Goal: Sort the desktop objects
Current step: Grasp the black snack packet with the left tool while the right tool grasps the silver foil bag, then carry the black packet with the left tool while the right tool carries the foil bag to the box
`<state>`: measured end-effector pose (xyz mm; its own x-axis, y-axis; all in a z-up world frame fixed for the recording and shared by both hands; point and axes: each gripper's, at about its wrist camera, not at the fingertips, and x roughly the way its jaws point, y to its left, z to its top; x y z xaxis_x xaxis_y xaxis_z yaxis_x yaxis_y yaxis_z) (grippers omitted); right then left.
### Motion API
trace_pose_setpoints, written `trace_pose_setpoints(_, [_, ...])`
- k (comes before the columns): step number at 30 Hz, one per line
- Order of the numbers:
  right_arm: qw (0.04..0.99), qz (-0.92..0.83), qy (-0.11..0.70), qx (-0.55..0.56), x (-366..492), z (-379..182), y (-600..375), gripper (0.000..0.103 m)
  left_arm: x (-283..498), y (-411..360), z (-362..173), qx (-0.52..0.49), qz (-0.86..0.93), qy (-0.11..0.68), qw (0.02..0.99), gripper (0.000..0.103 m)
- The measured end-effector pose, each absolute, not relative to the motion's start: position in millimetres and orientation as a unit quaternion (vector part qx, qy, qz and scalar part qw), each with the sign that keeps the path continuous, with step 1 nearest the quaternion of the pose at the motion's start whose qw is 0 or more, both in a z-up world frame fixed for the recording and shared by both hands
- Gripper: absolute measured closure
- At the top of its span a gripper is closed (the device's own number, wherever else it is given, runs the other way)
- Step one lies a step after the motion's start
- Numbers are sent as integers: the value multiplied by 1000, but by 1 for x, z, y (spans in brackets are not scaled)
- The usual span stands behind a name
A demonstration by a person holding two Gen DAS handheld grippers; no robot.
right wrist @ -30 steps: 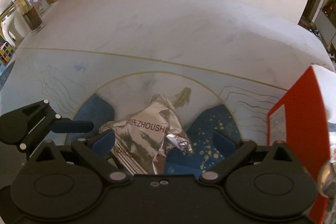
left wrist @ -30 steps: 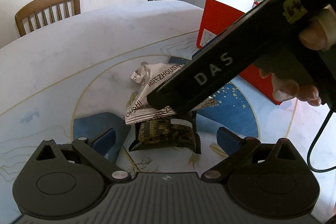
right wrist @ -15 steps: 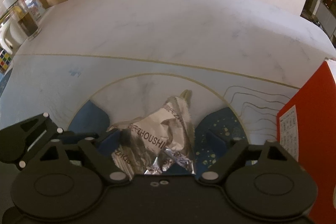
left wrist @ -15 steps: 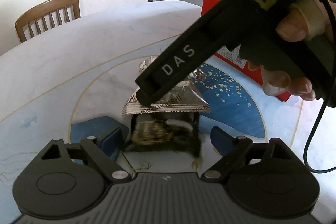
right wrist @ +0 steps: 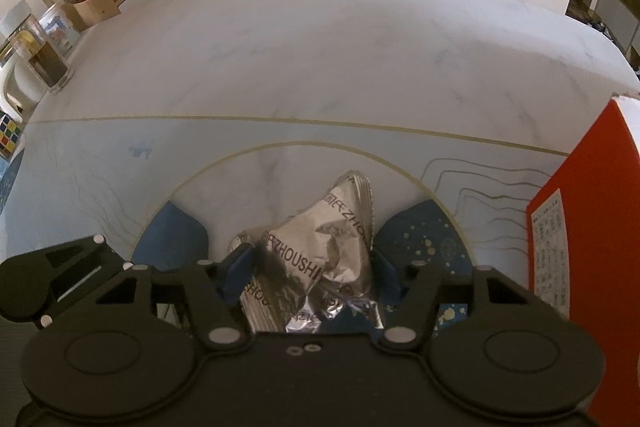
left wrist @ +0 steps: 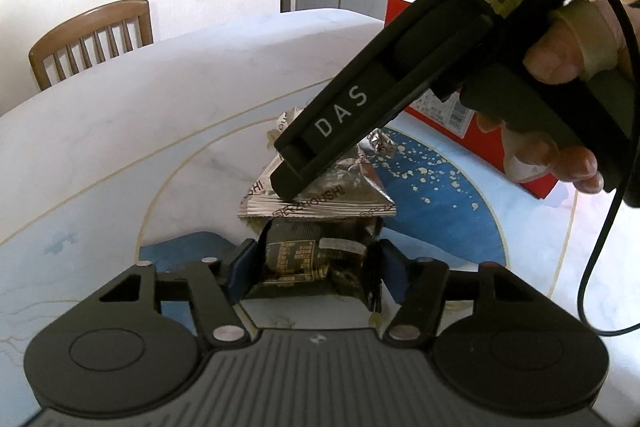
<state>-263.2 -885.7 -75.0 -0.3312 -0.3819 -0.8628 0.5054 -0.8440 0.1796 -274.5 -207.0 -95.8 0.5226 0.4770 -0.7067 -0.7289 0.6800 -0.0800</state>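
Two packets, two grips, both mid-pickup. Leftmost: left gripper [left wrist: 312, 267] pinching a dark snack packet [left wrist: 316, 261] between its blue pads, low over the table [left wrist: 120, 115], the packet creased at the squeeze. Just beyond it, touching or nearly so: a silver foil packet [right wrist: 316, 259], crumpled, clamped by the right gripper [right wrist: 308, 275], whose fingers close in on both its sides in the right wrist view. Seen from the left wrist camera, that right gripper slanting down onto the foil from the upper right, a hand [left wrist: 560, 99] wrapped round its handle.

Step in hand, by the look of it: grasping, one packet per gripper, lift not yet clearly begun. Next move likely calling for a clean vertical lift of each so neither packet drags the other, then a carry rightward. Thin foil apt to slip or tear if the pinch sits only on a fold.

Farther right: a red box [right wrist: 576, 247], upright near the table's edge, the probable destination. Open top barely visible; contents hidden, so impossible to say whether anything lies inside.
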Motion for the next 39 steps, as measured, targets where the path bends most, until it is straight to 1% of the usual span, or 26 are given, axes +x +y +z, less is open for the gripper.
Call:
trace_pose_setpoints(4, [267,-817,58,508,-261,-73,-884,44,-276,-206,-95,-191,348,334,855,44])
trace_pose_setpoints(10, [261,-823,51,502,-258,-68,-880,46,-277,-208,-92,-190,340,335,858,47])
trace_pose_setpoints(19, [248,-833,35,494,-252,-53,-869,47,-280,-214,-82,-184,327,331,866,48])
trace_pose_setpoints(39, [229,-853,2,470,-219,-12,-835,48,-290,-232,-33,-173,319,306,880,48])
